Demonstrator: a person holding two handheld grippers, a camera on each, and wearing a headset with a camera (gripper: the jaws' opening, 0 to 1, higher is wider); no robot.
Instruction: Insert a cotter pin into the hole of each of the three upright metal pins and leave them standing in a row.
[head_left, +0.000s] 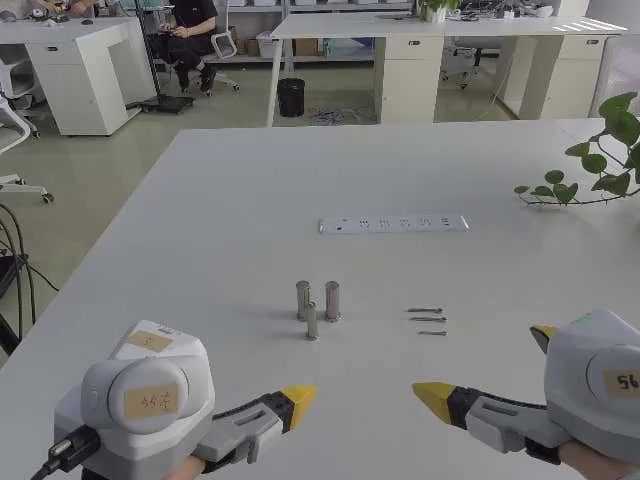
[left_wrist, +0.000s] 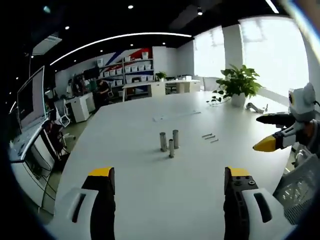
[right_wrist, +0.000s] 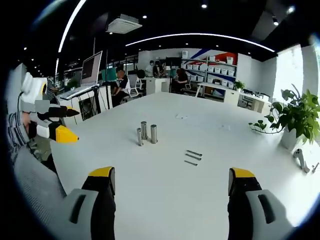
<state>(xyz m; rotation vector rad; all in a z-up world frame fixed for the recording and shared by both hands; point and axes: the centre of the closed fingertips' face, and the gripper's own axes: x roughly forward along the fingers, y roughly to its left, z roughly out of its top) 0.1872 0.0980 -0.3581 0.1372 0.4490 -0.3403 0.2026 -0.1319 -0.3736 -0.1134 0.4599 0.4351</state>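
Left gripper (left_wrist: 170, 172) and right gripper (right_wrist: 171, 173) are both hovering with fingers (left_wrist: 101, 172) spread wide, gripping nothing; metal pins (head_left: 312, 318) are standing clustered on the counter (head_left: 400, 170), cotter pins (head_left: 427, 319) lying nearby.

Cotter pins (head_left: 427, 320) right of metal pins (head_left: 317, 303).

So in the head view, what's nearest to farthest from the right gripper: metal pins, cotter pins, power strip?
1. Cotter pins, just ahead of the right gripper.
2. Metal pins, ahead and left.
3. Power strip, farthest back.
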